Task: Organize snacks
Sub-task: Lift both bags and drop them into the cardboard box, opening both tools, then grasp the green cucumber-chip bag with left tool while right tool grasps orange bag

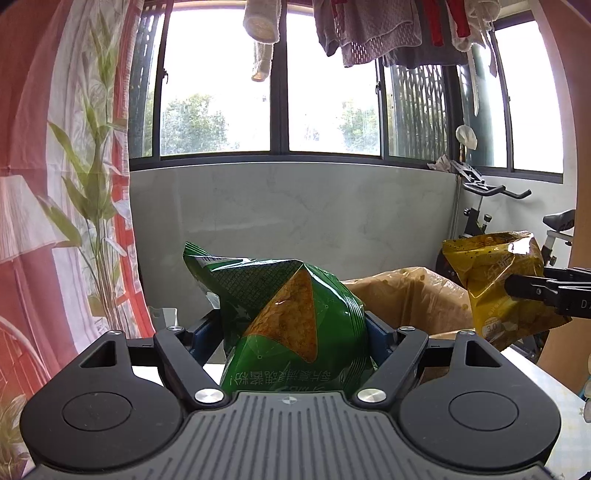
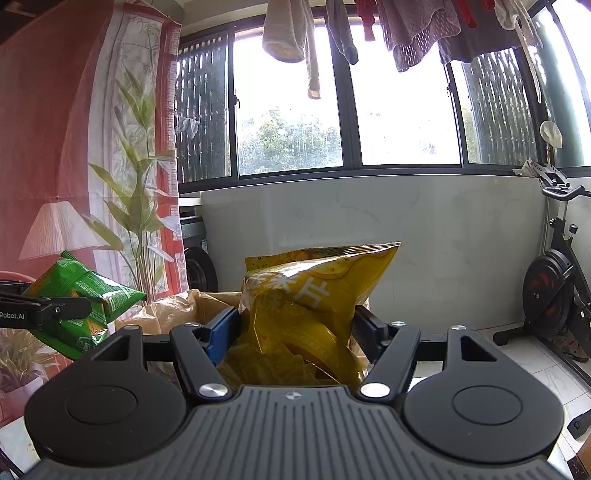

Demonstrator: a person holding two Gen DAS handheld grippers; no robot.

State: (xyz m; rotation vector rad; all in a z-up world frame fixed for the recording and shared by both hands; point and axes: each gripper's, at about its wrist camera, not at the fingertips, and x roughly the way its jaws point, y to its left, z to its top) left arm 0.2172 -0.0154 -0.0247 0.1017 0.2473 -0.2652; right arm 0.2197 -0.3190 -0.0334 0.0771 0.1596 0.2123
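A: Balcony room: big window [image 1: 273, 92] with laundry [image 1: 384, 33] hung above it, a printed curtain [image 1: 74, 166] on the left, an exercise bike [image 2: 554, 288] on the right. A pale tabletop [image 1: 532, 373] shows low at the right edge.

B: And the snacks?

A: 2 bags, both in the air. The left tool [image 1: 295, 332] is clamped on the green chip bag [image 1: 288, 317], its pads pressing the bag's sides. The right tool [image 2: 295, 328] grips the yellow chip bag [image 2: 310, 295] the same way.

B: Which step would you call it?

A: The carry, I think. Each bag is held clear of the tabletop, in front of the brown paper bag [image 1: 410, 295] that stands between them.

B: Next move?

A: Probably bringing both bags over that paper bag's mouth, then lowering and letting go 1 at a time, so they don't jam together. Puffed bags can slip, so the grips should hold until they're inside.
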